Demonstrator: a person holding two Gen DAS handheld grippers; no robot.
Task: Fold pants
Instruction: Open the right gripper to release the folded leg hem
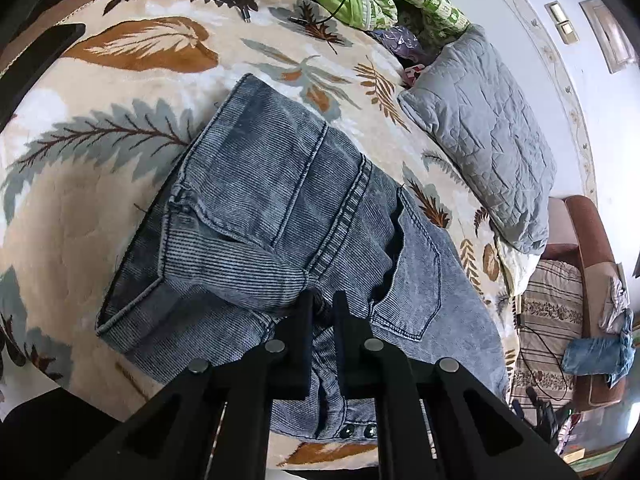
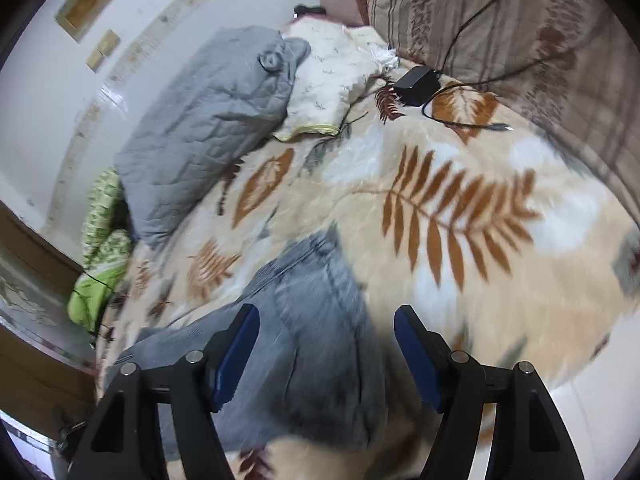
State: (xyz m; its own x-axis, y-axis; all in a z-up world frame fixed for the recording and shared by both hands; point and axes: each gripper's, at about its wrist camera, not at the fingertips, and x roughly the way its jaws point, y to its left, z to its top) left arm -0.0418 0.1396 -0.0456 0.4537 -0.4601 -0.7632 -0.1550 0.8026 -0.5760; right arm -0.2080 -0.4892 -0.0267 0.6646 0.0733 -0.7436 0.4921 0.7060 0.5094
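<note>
the pants (image 1: 280,216), folded into a compact stack, lie mid-blanket (image 1: 80,208), long axis running away from the left gripper (image 1: 322,304), which pinches the near waistband fold. the right gripper (image 2: 326,320) hovers spread, empty, over the stack's edge.

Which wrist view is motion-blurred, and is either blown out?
Right wrist: smeared, the folded blue-grey denim pants and leaf-print beige blanket streak, the open right gripper stays sharp. Left wrist: crisp, the left gripper pinches denim; white wall bright, not clipped.
</note>
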